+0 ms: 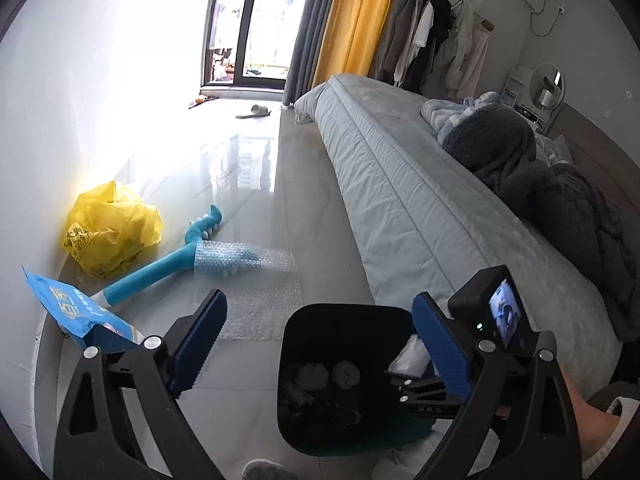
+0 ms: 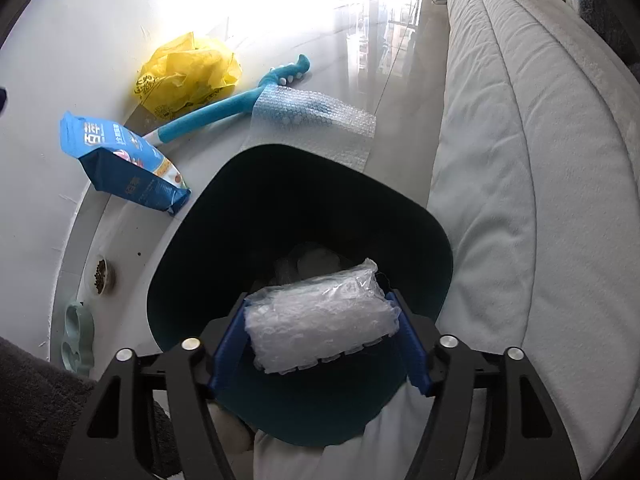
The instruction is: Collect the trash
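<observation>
Your right gripper (image 2: 320,336) gripped the clear bubble-wrap roll (image 2: 320,316) over the dark plastic bin (image 2: 192,248); released near the right rim, it could have snagged. Your left gripper (image 1: 320,340) hung open, empty.

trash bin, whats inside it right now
The dark trash bin holds a couple of pale crumpled wads and some dark, unclear scraps at the bottom. The right gripper and its plastic bundle over the opening hide part of the inside.

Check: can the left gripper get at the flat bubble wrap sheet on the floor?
Probably yes: the left gripper is open and empty, and the bubble wrap sheet lies exposed beyond the bin, one end over the blue toy.
</observation>
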### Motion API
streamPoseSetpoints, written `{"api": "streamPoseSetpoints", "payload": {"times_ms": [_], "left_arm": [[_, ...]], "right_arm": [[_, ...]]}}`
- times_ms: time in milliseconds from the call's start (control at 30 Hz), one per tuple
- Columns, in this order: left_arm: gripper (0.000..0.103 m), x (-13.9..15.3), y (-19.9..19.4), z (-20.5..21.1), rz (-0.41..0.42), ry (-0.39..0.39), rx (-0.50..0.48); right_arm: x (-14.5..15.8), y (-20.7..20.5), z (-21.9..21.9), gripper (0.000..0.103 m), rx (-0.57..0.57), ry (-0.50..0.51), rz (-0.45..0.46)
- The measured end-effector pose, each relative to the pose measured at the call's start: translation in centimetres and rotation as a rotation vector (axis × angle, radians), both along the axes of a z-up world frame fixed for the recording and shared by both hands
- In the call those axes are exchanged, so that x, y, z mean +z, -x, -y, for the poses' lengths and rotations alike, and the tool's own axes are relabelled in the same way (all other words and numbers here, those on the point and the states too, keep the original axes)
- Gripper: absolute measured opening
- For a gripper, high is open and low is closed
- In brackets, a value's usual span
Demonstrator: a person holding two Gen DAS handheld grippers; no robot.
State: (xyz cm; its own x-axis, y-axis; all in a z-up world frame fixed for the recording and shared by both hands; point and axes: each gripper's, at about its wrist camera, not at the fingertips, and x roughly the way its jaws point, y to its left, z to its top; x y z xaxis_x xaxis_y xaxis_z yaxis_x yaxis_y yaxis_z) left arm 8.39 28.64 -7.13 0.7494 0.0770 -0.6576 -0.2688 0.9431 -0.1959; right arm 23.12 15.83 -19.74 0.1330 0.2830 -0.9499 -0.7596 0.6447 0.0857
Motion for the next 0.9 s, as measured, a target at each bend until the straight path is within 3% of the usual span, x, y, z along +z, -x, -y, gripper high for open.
{"api": "streamPoseSetpoints", "payload": {"times_ms": [167,333,567,700,767,900], "left_arm": [[0.097,3.6,1.5,2.4,0.106,-0.146,-0.006],[0.098,6.1,3.4,4.1,0.193,-0.168,0.017],[0.100,7.7,5.2,8.1,0.213,-0.263,0.023],[0.100,8.2,6.4,10.8,0.238,-0.291,0.001],[0.100,8.5,7.2,12.2,0.247,-0.285,-0.011],[0.100,9.1,8.9,14.0,0.258,-0.345,0.016]], "right_arm": [[1.3,1.1,0.7,0.080,0.012,-0.051,0.016],[3.9,2.4,3.1,0.080,-0.012,-0.123,0.069],[10.9,3.9,8.1,0.089,-0.108,-0.275,0.236],[14.3,5.7,11.3,0.091,-0.142,-0.291,0.372],[15.9,6.2,13.1,0.092,-0.162,-0.307,0.414],[19.2,7.9,17.2,0.097,-0.217,-0.353,0.495]]}}
